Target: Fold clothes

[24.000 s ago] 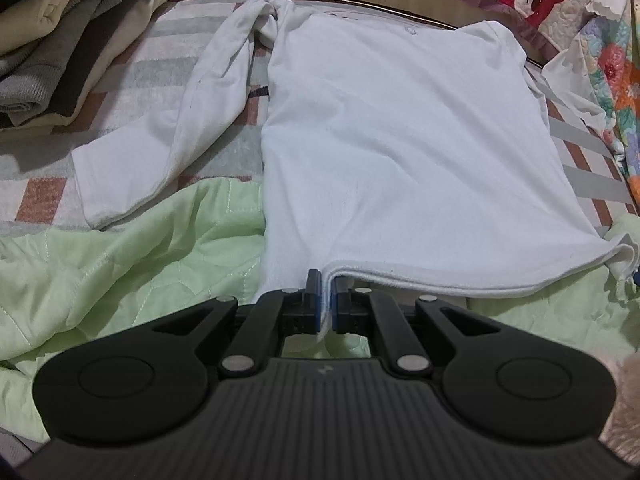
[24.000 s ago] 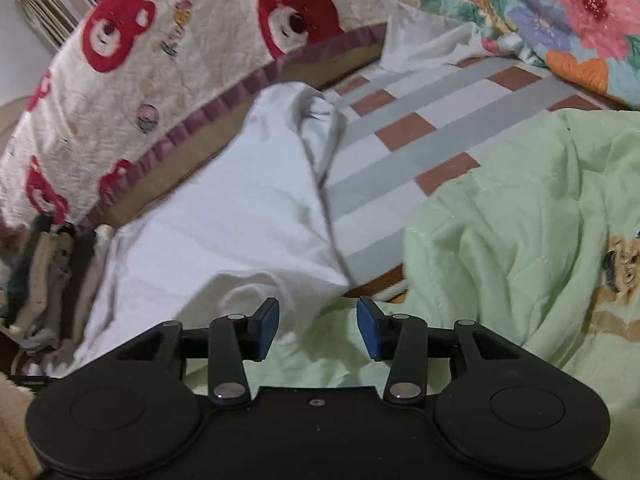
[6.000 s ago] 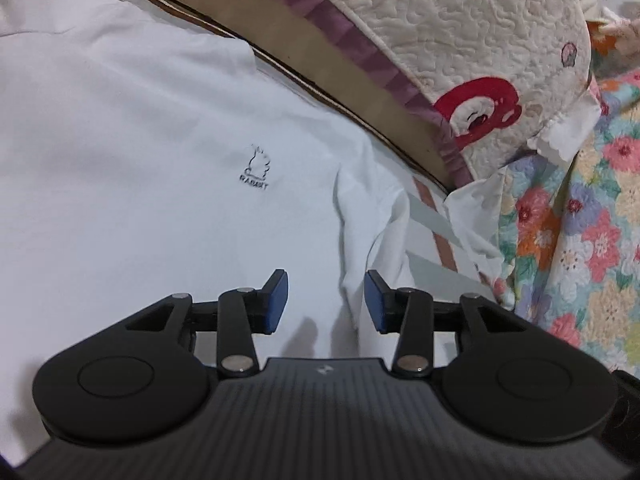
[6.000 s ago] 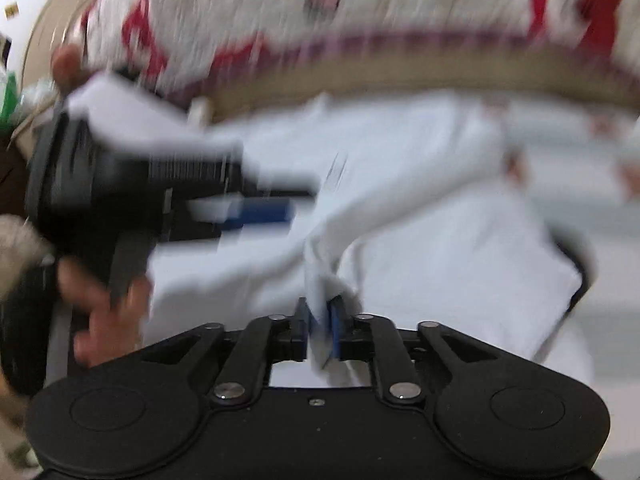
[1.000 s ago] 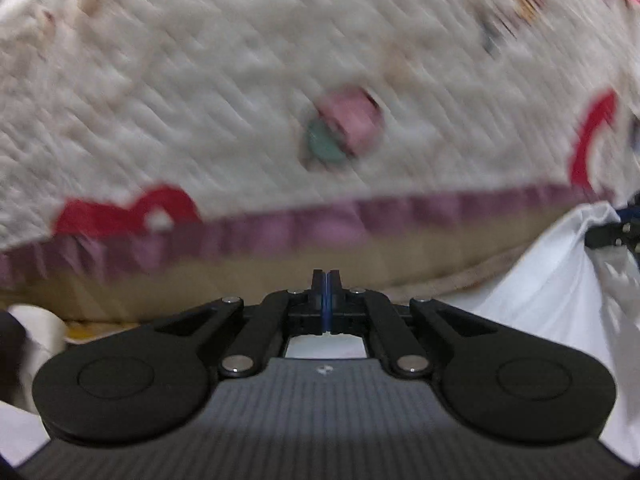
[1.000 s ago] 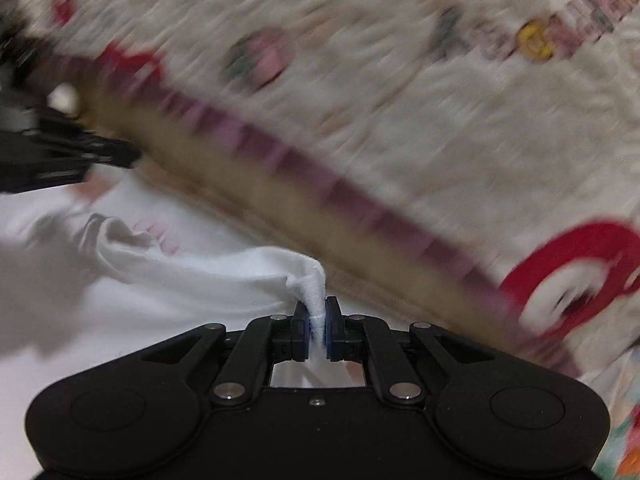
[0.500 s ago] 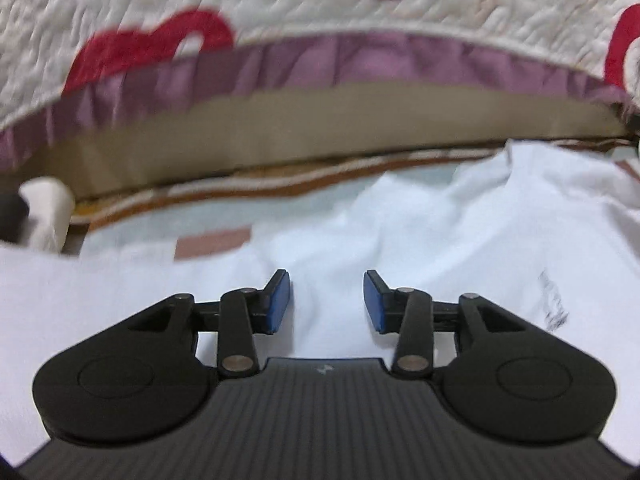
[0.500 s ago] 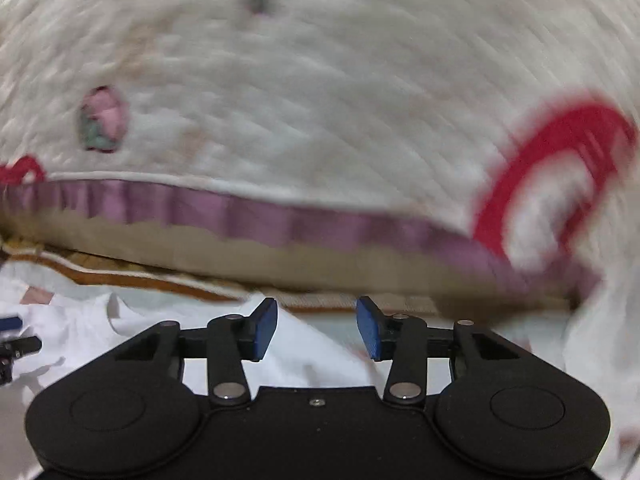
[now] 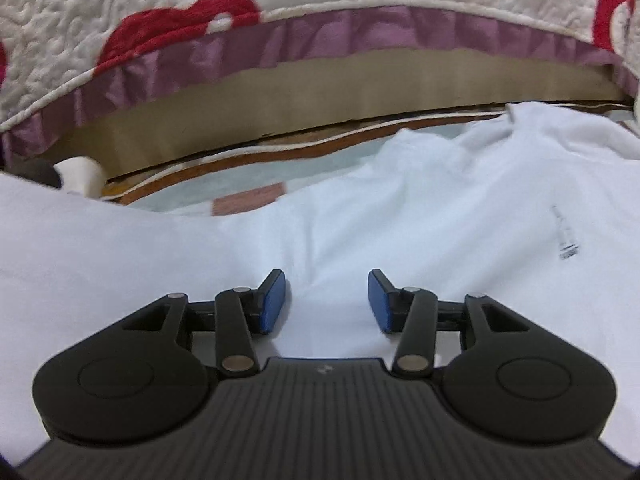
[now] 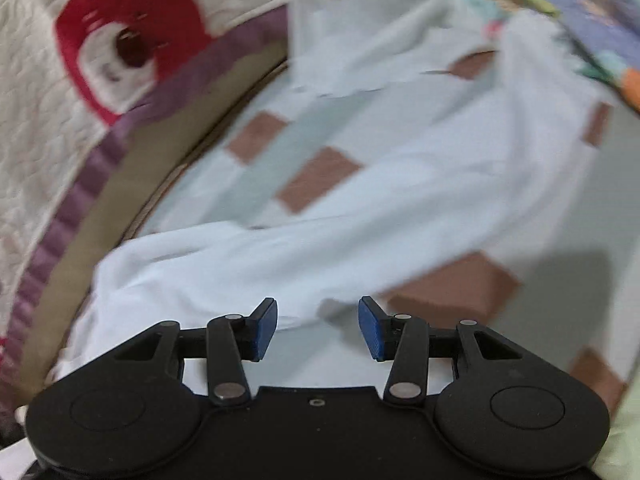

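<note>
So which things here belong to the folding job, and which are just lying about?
Part of the job:
- white shirt, spread on the bed
- left tool, open above it
- right tool, open, nothing held

Just lying about:
- bear-print quilt
- checked bedsheet
- floral fabric

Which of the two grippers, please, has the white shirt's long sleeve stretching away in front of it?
The right gripper: the white shirt runs a sleeve diagonally across the checked sheet ahead. The left gripper faces only the shirt's broad body.
</note>
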The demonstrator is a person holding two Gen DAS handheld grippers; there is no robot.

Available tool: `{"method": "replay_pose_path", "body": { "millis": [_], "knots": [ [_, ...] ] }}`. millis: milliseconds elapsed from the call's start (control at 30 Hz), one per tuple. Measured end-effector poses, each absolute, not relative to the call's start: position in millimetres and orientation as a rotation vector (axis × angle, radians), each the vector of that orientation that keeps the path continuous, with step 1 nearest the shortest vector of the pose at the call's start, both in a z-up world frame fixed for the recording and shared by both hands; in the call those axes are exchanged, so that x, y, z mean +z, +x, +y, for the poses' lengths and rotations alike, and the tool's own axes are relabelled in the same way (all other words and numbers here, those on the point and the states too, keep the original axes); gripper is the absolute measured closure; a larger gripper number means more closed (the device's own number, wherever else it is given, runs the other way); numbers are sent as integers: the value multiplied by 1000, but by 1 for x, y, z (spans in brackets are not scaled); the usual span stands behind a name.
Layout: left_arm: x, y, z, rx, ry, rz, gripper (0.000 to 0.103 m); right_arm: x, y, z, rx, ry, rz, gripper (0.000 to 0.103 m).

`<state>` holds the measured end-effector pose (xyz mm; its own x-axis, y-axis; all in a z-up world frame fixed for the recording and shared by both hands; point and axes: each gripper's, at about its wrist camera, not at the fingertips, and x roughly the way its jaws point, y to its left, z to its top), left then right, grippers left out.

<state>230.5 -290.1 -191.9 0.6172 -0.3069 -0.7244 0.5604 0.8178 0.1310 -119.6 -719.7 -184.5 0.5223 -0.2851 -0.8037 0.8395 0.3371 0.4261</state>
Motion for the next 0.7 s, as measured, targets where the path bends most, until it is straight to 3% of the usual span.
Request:
{"method": "replay_pose_path", "body": {
  "millis": [267, 367, 600, 700],
  "knots": [
    [-210, 247, -267, -392, 469, 716, 55, -192, -134, -715, -846, 788, 646, 52],
    [-213, 248, -267, -252, 610, 613, 59, -190, -128, -719, -826, 725, 664, 51],
    [-208, 248, -250, -247, 573, 653, 59, -198, -155, -723, -1058, 708, 630, 49],
    [-198, 228, -247, -331, 513, 674, 57, -203, -167, -733, -1103, 693, 598, 38]
  ]
}}
